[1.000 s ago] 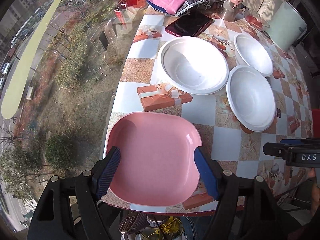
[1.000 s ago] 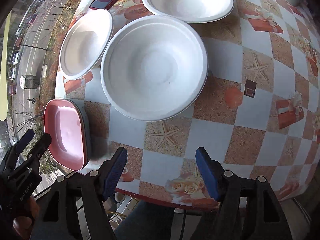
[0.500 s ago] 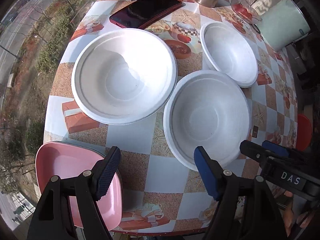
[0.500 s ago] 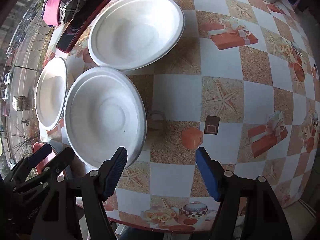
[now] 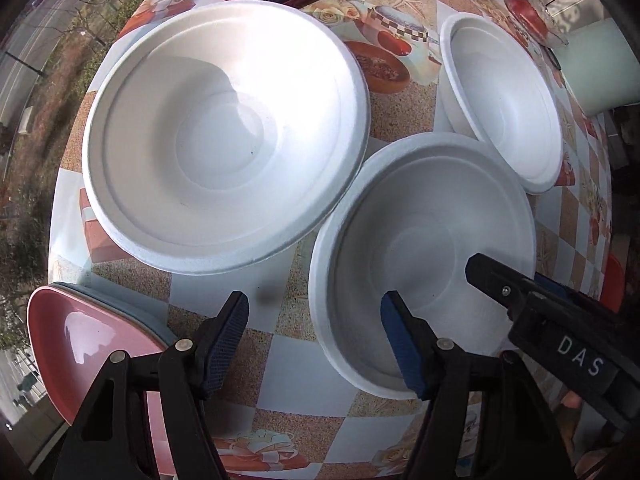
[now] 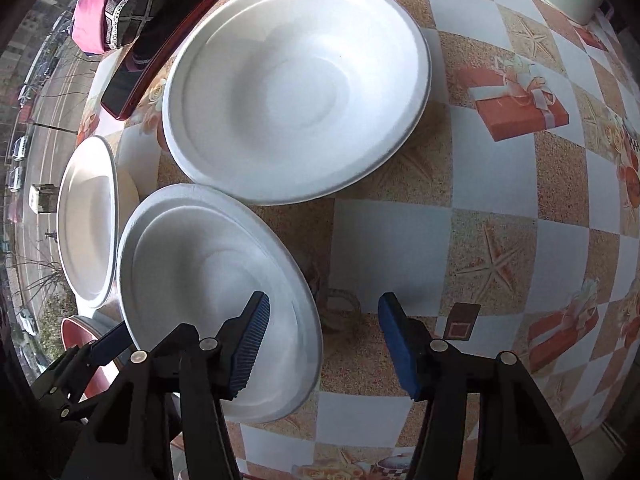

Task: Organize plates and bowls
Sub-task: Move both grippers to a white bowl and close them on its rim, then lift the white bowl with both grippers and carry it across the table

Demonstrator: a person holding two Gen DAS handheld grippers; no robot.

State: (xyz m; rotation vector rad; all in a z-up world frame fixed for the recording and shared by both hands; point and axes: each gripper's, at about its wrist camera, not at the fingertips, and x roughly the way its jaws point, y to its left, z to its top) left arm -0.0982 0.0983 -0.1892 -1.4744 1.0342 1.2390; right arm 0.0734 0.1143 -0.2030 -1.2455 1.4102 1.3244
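The nearest white foam bowl (image 6: 208,292) sits near the table's (image 6: 500,216) front edge, between its two twins. Both the left gripper (image 5: 316,340) and right gripper (image 6: 322,344) straddle its rim, jaws spread, holding nothing. It looks featherlight and crushable (pinch the rim gently).

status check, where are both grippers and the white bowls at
Left gripper open, straddling the near white bowl rim. Right gripper open, same bowl's opposite rim. Two more white bowls and pink plate untouched. Nothing in the way.
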